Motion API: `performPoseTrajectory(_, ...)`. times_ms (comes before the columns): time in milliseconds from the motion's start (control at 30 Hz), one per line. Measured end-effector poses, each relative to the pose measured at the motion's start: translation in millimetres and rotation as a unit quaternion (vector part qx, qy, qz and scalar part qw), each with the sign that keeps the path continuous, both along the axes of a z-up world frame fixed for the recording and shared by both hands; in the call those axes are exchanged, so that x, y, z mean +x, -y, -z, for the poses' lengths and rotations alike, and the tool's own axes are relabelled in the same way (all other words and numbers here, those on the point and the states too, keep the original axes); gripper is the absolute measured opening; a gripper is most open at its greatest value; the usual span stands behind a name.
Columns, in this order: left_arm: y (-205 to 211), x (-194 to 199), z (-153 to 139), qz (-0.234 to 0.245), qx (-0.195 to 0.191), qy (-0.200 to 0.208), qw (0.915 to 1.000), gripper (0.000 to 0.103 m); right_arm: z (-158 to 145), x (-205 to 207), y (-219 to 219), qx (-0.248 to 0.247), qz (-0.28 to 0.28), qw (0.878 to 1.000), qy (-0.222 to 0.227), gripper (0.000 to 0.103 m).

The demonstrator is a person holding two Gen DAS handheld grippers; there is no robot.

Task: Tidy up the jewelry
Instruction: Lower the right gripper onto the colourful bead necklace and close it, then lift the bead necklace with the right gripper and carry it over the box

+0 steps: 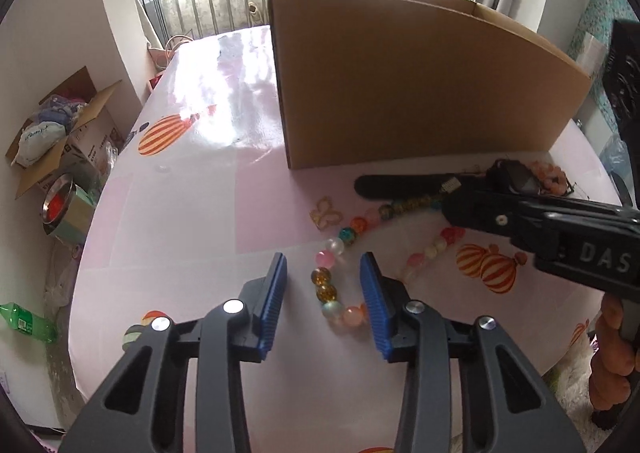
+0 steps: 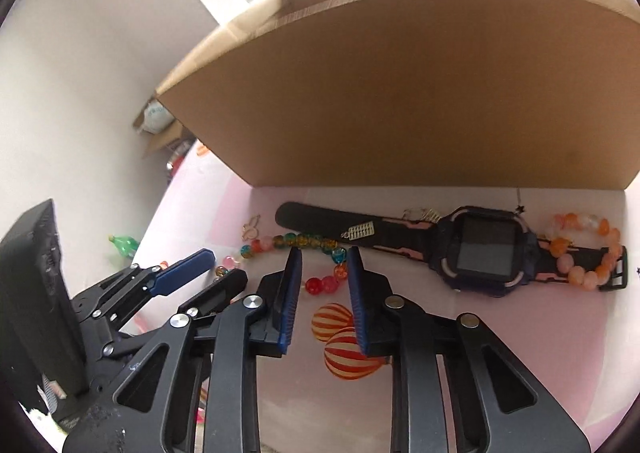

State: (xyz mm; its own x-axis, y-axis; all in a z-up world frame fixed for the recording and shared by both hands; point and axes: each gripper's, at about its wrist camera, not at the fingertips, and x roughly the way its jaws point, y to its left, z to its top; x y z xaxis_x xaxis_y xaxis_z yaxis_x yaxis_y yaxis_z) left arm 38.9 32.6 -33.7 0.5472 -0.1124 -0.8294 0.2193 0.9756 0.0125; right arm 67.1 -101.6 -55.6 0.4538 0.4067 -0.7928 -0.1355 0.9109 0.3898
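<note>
Left hand-held gripper (image 1: 324,277) spread astride the bead necklace (image 1: 326,295), pads clear. Right hand-held gripper (image 2: 323,265) likewise astride it, pinch unclear (tips hidden by the smartwatch (image 2: 486,249) strap from the other view).

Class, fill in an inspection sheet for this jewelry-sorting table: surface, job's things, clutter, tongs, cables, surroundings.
Surface: pink table printed with striped balloons, glare at the far end.
Job's things: multicolored bead bracelet; black watch; orange bead bracelet lying over the watch strap; gold butterfly charm; small gold comb-like charm on the strap; open cardboard box behind them.
Clutter: nothing seen on the table.
Tongs: left tongs straddle the multicolored beads, pads not touching; right tongs straddle its other side, gap narrow, contact unclear.
Cables: nothing seen.
Surroundings: floor box of oddments, green bottle, metal bowl, window railing.
</note>
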Motion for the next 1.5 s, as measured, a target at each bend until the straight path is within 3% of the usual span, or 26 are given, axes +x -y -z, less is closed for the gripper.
performPoseTrajectory(67, 0.4, -1.8, -0.1, 0.004, 0.004, -0.001, 1.0000, 0.037, 4.3, -0.6, -2.9, -0.005, -0.006, 1.000, -0.011, 0.014)
performPoseTrajectory(200, -0.6, -1.9, 0.4, 0.005, 0.003, -0.005, 1.0000, 0.037, 4.2, -6.4, -6.5, -0.011, -0.015, 1.000, -0.020, 0.014)
performPoseTrajectory(433, -3.9, 6.9, -0.4, -0.006, 0.001, 0.010, 0.9999, 0.037, 9.7, 7.8, -23.1, -0.042, -0.032, 0.999, 0.007, 0.014)
performPoseTrajectory(500, -3.7, 5.8, 0.2, -0.006, 0.003, 0.020, 0.9998, 0.030, 10.1, 7.2, -25.7, -0.052, -0.038, 0.998, 0.015, 0.009)
performPoseTrajectory(567, -3.3, 5.6, 0.5, -0.004, 0.011, 0.028, 0.9995, 0.011, 10.5, 5.4, -21.4, -0.042, -0.037, 0.998, 0.011, 0.007)
performPoseTrajectory(800, 0.2, -5.8, -12.2, 0.002, 0.008, 0.044, 0.9990, 0.009, 4.3, -8.3, -5.0, -0.017, -0.031, 0.999, 0.017, 0.007)
performPoseTrajectory(1133, 13.6, -35.4, -64.9, 0.019, -0.005, 0.109, 0.9939, 0.009, -24.4, -37.1, 12.2, -0.012, -0.031, 0.997, 0.073, 0.007)
performPoseTrajectory(1500, 43.9, -38.7, -145.8, 0.065, -0.001, 0.199, 0.9778, 0.009, -96.9, -49.8, 40.1, 0.005, -0.007, 0.981, 0.193, 0.007)
